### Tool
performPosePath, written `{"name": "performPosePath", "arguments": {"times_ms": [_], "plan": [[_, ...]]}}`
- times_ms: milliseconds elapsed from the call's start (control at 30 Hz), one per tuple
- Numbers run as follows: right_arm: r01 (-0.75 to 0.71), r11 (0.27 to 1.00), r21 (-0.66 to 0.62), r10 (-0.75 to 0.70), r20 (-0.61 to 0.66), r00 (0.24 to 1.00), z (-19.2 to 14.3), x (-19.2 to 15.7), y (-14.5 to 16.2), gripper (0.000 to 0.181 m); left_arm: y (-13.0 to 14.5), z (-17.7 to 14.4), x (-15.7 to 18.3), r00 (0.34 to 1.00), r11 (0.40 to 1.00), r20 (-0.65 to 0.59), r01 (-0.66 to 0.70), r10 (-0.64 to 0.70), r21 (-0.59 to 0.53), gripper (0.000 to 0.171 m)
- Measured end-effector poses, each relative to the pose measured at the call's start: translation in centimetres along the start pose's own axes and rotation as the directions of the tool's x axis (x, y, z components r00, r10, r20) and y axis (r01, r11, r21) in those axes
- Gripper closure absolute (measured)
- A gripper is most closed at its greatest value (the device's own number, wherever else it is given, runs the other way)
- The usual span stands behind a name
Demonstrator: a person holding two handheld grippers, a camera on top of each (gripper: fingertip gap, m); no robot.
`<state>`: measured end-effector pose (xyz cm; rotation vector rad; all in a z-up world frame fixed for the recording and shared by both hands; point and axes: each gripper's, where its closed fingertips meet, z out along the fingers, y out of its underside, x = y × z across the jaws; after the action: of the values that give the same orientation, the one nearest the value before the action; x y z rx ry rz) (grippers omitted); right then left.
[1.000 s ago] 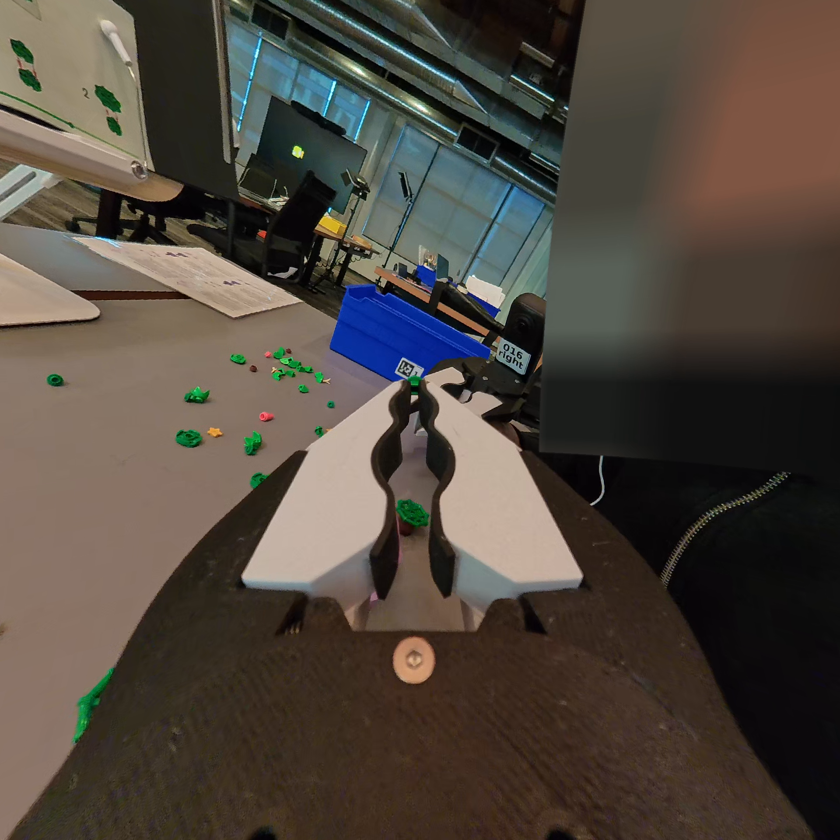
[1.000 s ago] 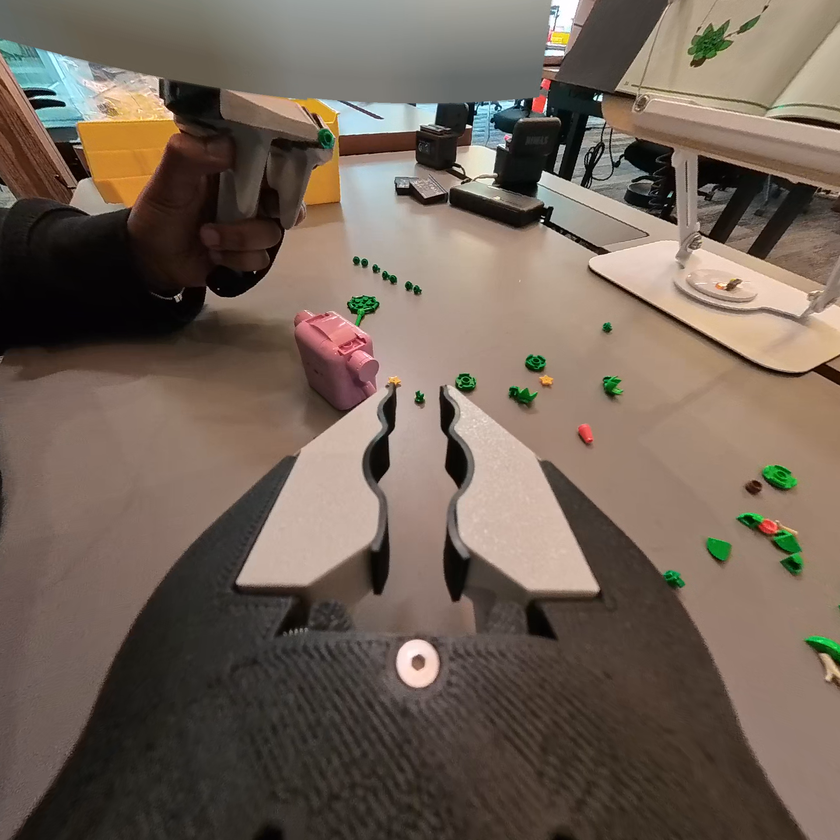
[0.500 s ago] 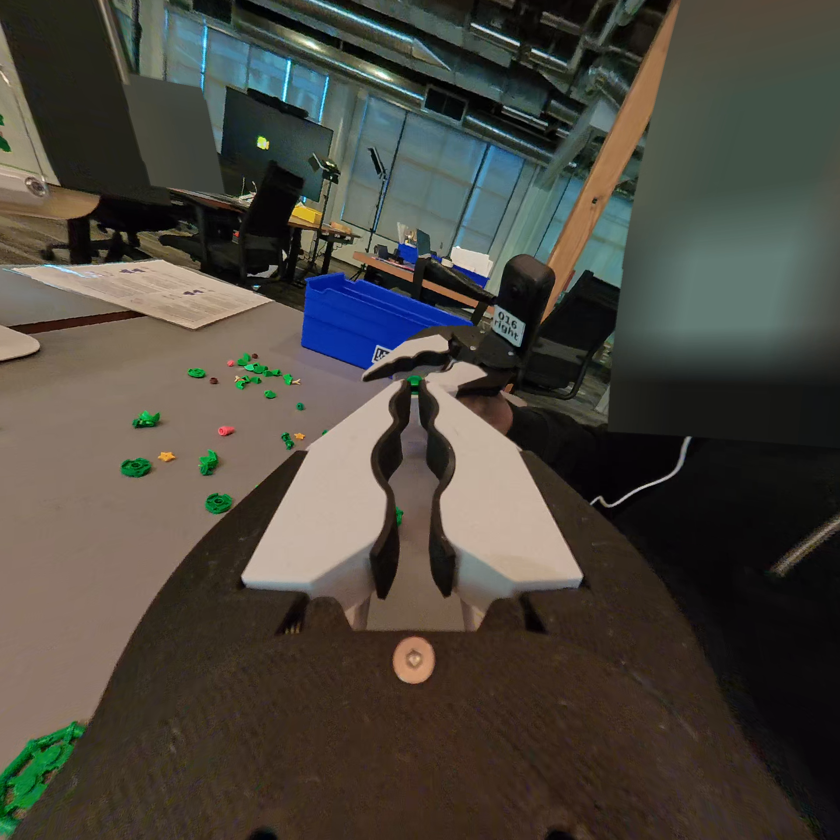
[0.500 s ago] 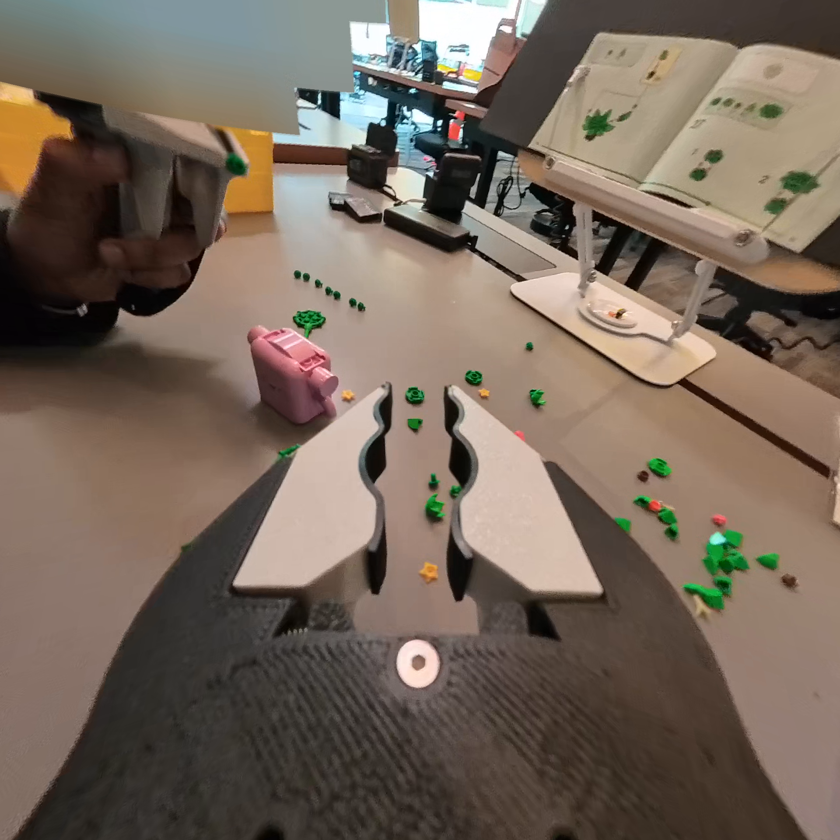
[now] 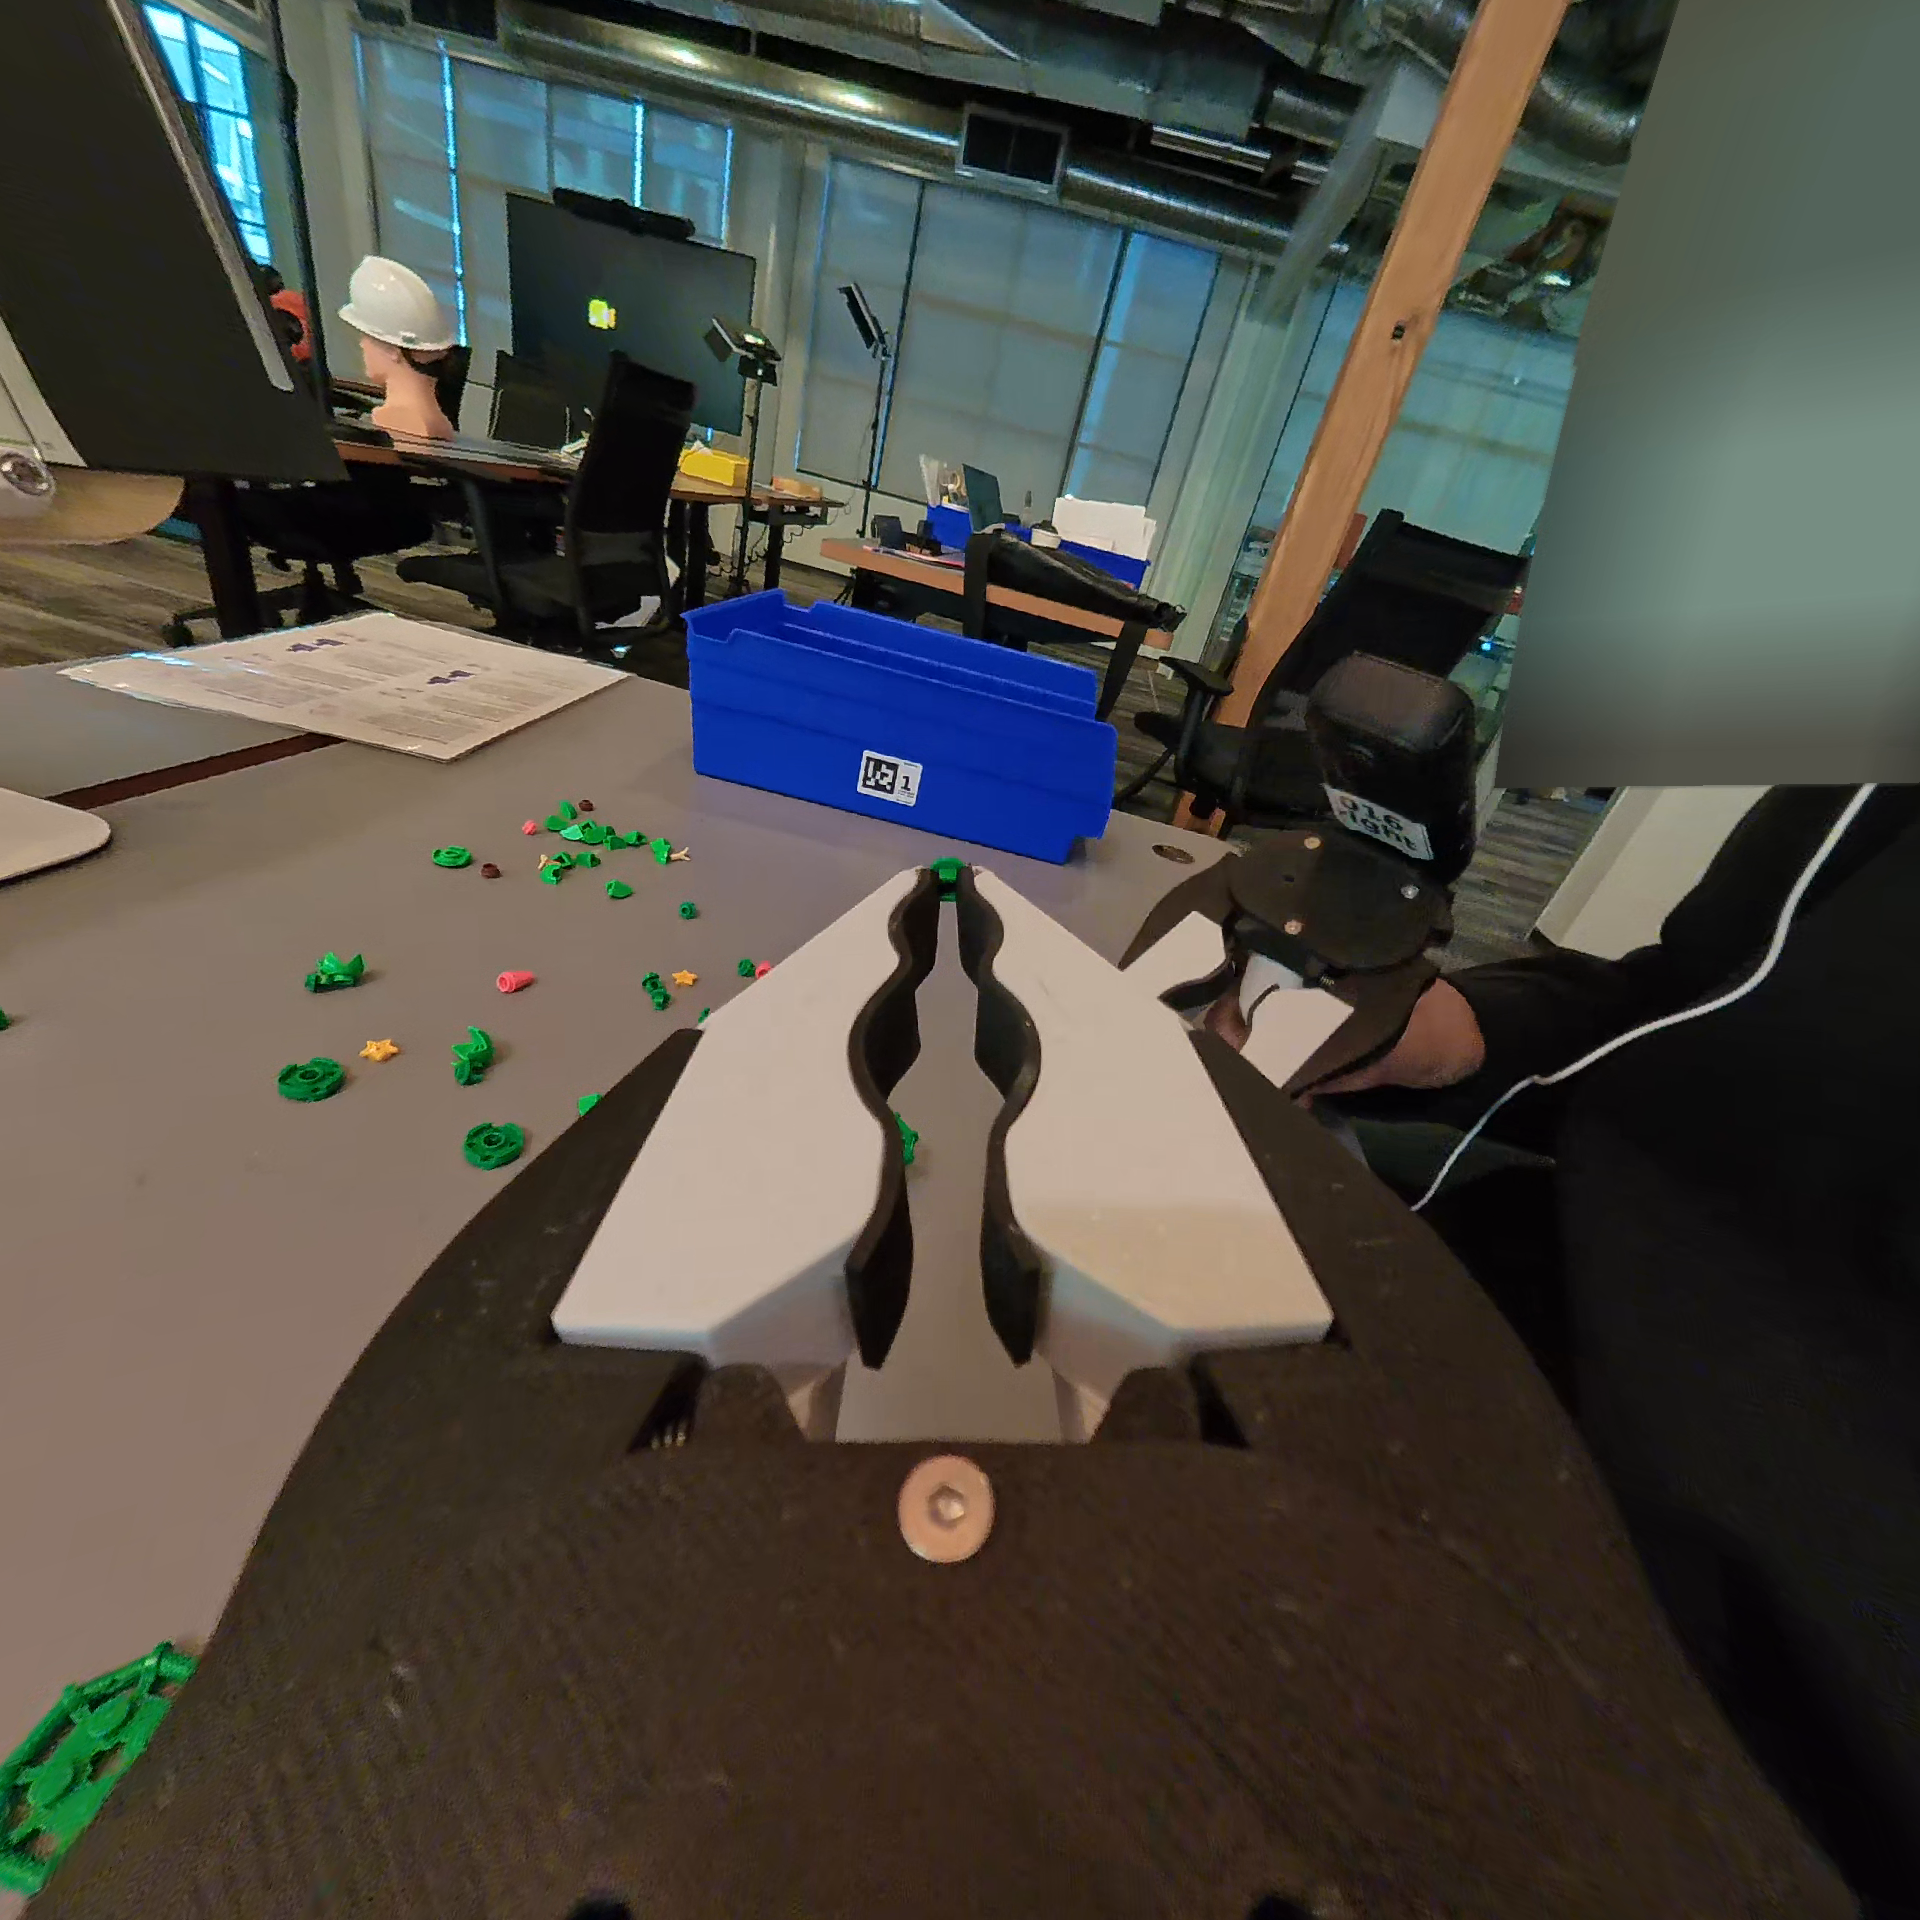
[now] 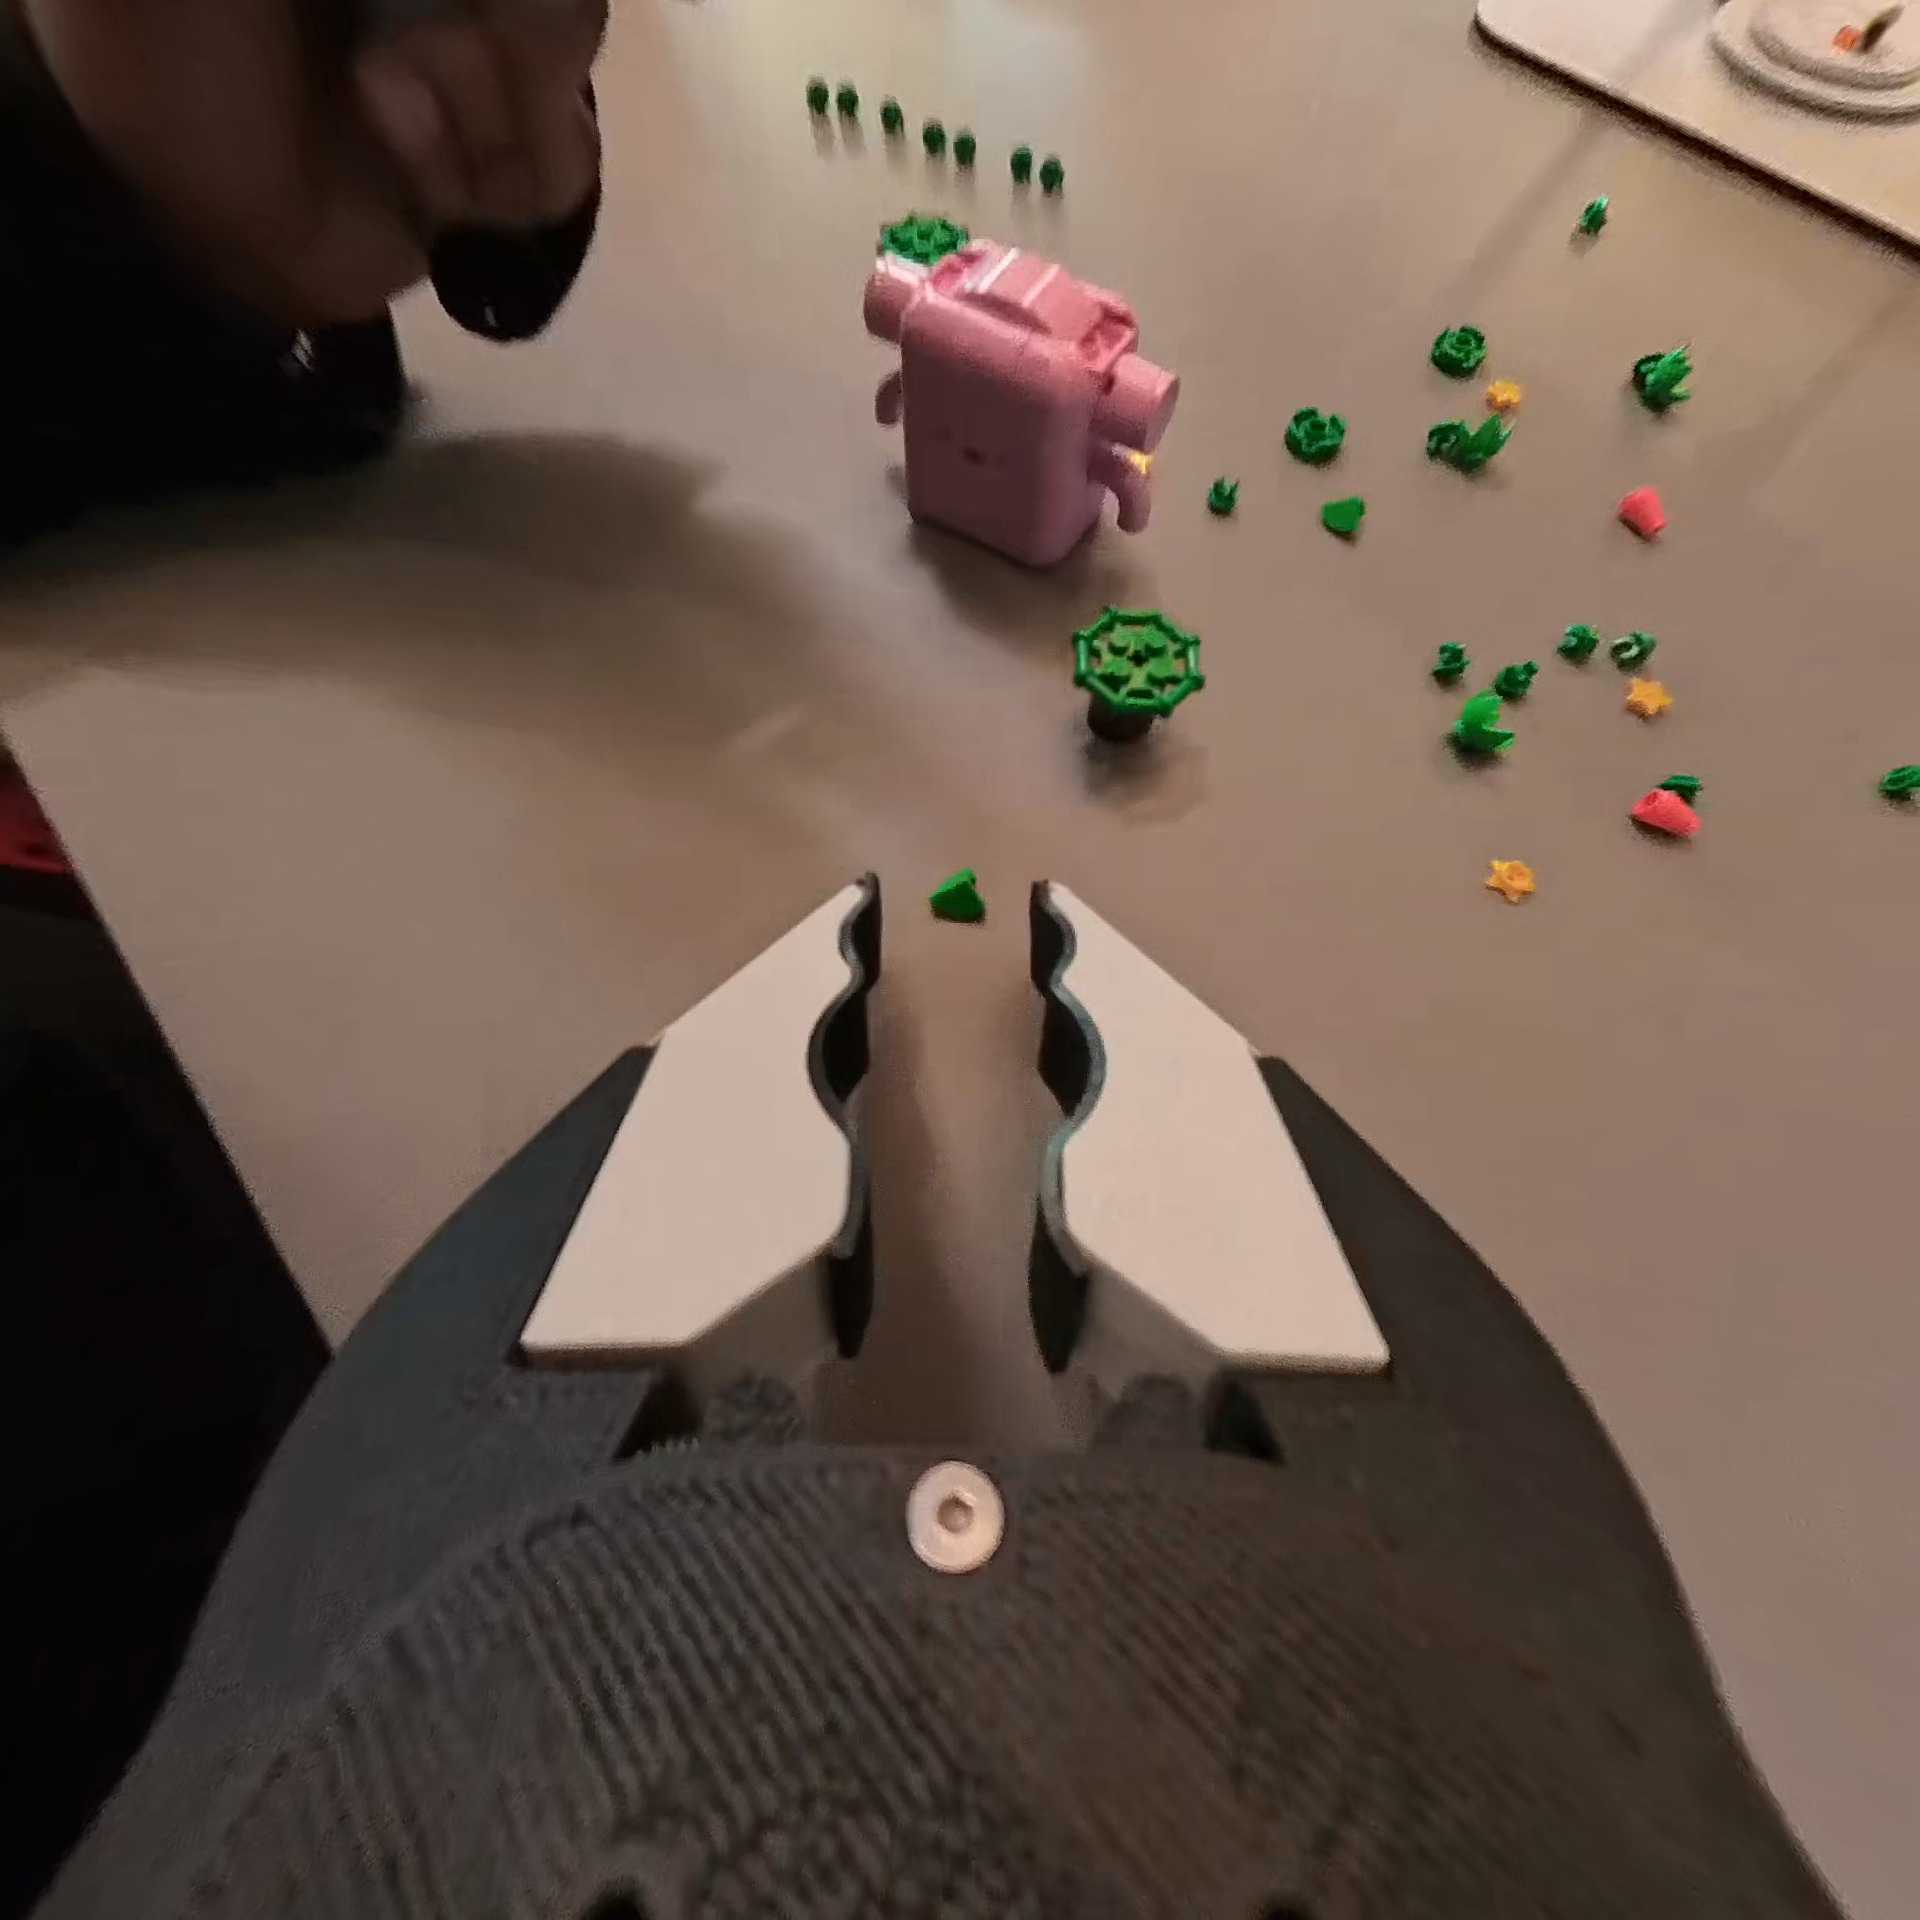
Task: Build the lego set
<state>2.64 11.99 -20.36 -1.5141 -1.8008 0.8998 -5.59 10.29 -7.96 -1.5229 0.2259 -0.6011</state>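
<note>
An open office with desks, chairs and tall windows is seen behind a grey surface (image 5: 156,1247) strewn with small lego parts. At its far edge a blue bin (image 5: 894,727) is set, and a printed sheet (image 5: 343,675) lies to one side.

The left tool (image 5: 945,883) is clenched on a tiny green piece (image 5: 945,871), which is pinched at the very fingertips and held clear of the surface, probably so that it is kept ready for joining to another part.

The right tool (image 6: 956,899) is released, its jaws spread and tilted down toward the surface. A small green wedge (image 6: 956,896) lies on the surface between the fingertips, and it is judged to be the next part to be gripped; whether the pads already touch it cannot be told, as the view is blurred.

Just beyond, a green round plate on a dark stem (image 6: 1136,670) stands upright, likely a partly built plant. A pink block figure (image 6: 1003,416) stands farther off, and a row of dark green studs (image 6: 935,125) is lined up behind it, seemingly sorted for easy picking. Loose green leaves, yellow stars (image 6: 1647,696) and red cones (image 6: 1642,509) are scattered to the right.
</note>
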Motion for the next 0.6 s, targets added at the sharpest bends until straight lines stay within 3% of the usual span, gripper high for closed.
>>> {"name": "performPosePath", "arguments": {"times_ms": [133, 600], "plan": [[-0.018, 0.995, -0.099, 0.02, 0.021, 1.0, 1.0, -0.1, 1.2, 0.156, 0.2, 0.1, 0.0, 1.0, 1.0, 0.01, -0.023, 0.024, -0.014, 0.171], [-0.004, 0.995, -0.096, -0.005, -0.089, 0.996, 1.4, 3.3, 0.9, 0.163, 0.2, 0.1, 0.1, 1.0, 1.0, 0.005, -0.02, 0.02, -0.013, 0.171]]}}
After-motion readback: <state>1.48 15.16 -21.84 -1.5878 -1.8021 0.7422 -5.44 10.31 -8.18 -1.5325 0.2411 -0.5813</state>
